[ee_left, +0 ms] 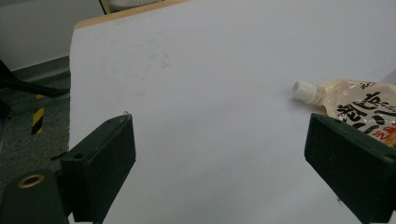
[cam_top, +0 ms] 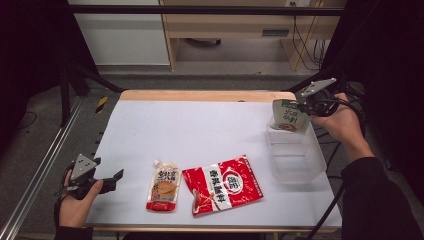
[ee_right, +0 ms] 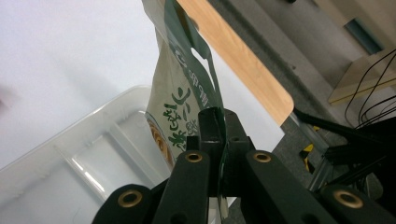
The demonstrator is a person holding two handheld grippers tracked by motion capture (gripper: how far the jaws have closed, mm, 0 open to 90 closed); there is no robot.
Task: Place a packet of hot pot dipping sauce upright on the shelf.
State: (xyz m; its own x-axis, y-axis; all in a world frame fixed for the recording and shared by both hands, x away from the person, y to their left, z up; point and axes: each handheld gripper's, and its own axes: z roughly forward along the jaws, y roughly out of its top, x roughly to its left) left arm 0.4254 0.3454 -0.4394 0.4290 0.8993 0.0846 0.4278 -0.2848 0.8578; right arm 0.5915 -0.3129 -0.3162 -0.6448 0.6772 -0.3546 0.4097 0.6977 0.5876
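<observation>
My right gripper [cam_top: 306, 106] is clamped on the edge of a white-and-green printed food pouch [cam_top: 289, 116], dangling it over the clear plastic bin [cam_top: 300, 167] at the table's 3 o'clock side. I judge this the drop-in step: next I lower it and release. My left gripper [cam_top: 111, 180] waits with jaws spread wide at 8 o'clock, holding nothing. Near it, towards 6 o'clock, lie an orange spouted sauce pouch [cam_top: 164, 186] and a red-and-white seasoning sachet [cam_top: 222, 184].

Print on three pouches [cam_top: 222, 185], seemingly Chinese, is unreadable.
</observation>
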